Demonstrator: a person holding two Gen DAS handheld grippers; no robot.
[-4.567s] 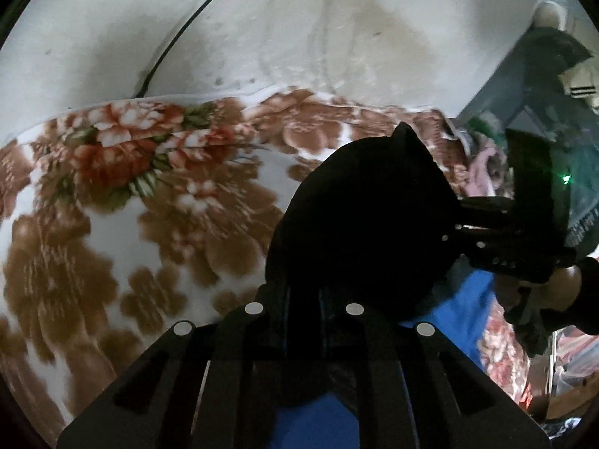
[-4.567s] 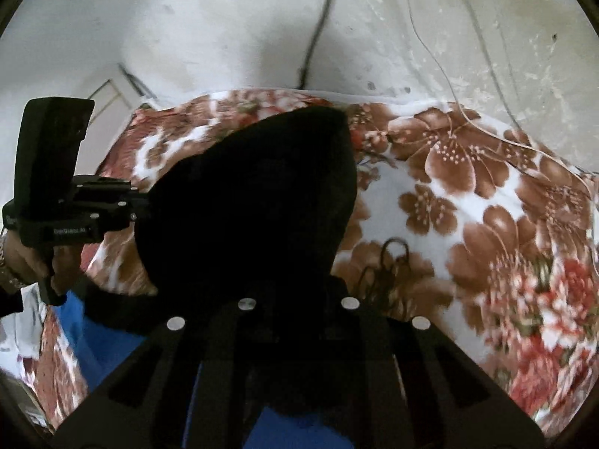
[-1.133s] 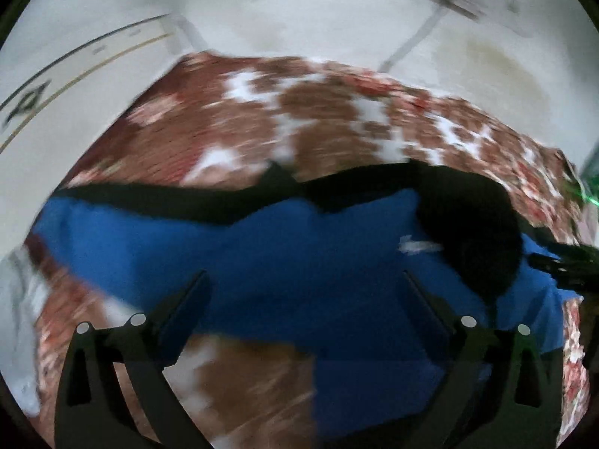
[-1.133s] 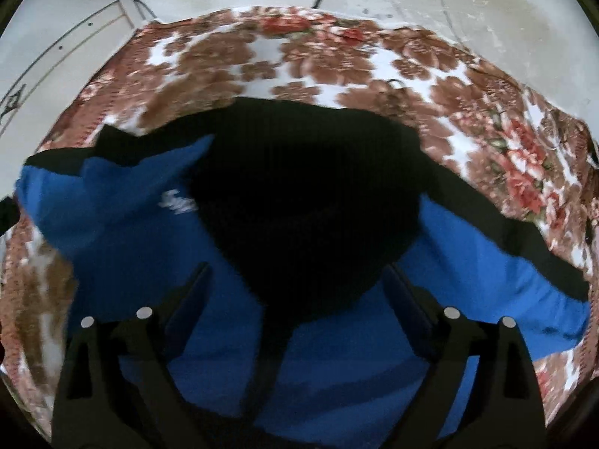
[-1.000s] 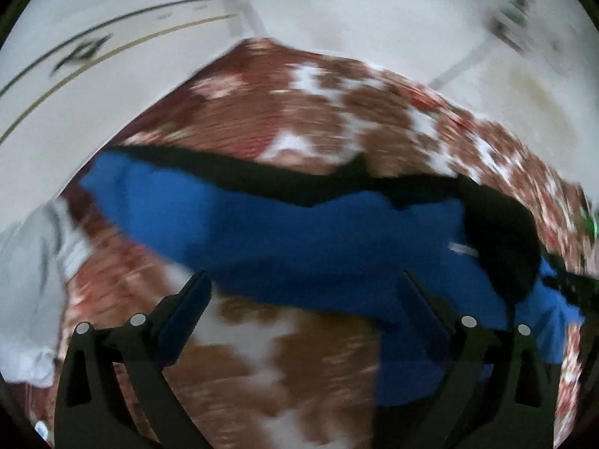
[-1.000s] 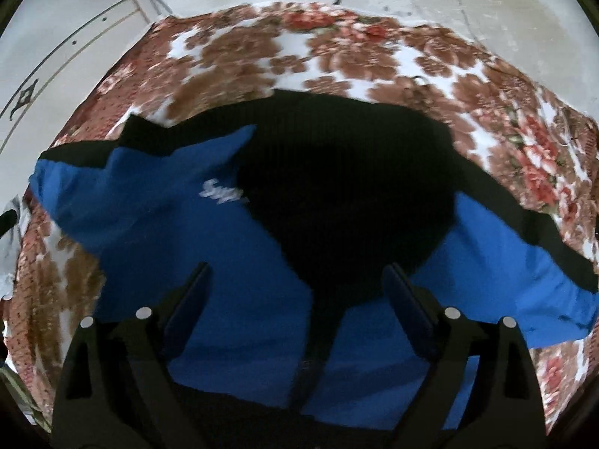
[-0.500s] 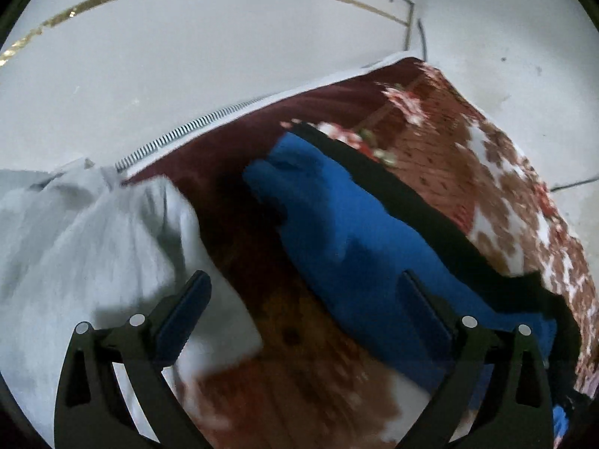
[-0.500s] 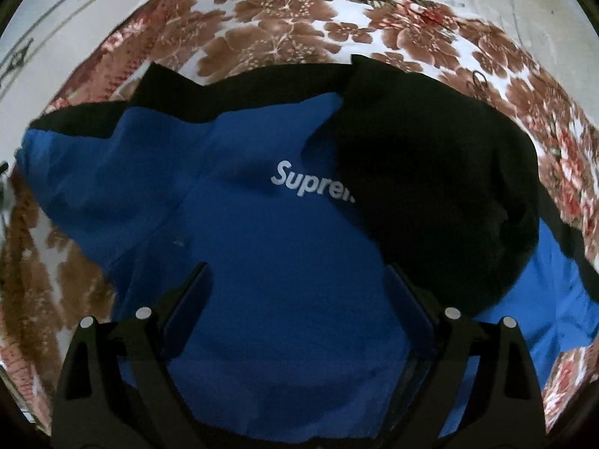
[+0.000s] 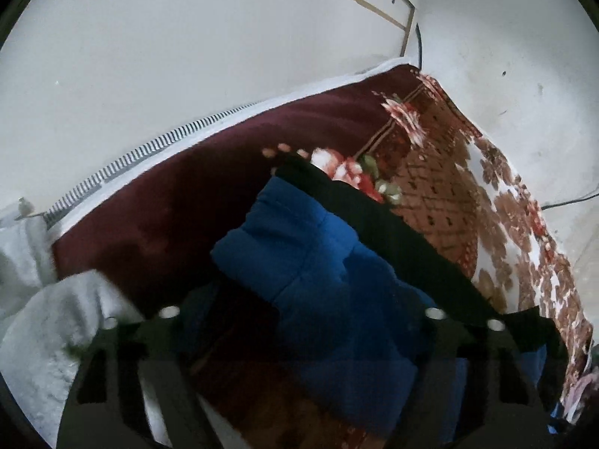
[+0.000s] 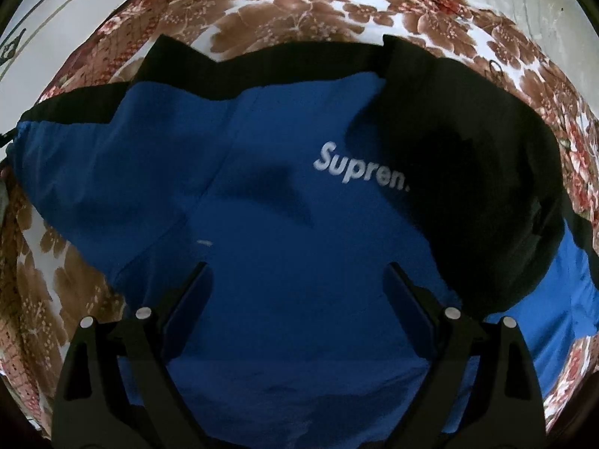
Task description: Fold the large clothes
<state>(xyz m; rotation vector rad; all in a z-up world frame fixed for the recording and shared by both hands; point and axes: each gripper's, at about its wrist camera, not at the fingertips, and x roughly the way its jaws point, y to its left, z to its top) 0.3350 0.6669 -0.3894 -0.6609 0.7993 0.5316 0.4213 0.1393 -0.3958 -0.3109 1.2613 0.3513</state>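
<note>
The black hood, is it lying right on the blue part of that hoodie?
Touching. In the right wrist view the black hood lies flopped over the blue hoodie, covering the end of its white lettering, with no gap between them.

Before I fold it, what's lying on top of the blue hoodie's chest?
The black hood lies flopped over the blue hoodie, covering the end of the white logo. What's beneath the hood is hidden.

The blue hoodie (image 10: 262,224) with its black hood (image 10: 468,187) lies spread on the floral blanket (image 10: 299,3); the right gripper (image 10: 295,299) hovers above it, fingers apart.
</note>
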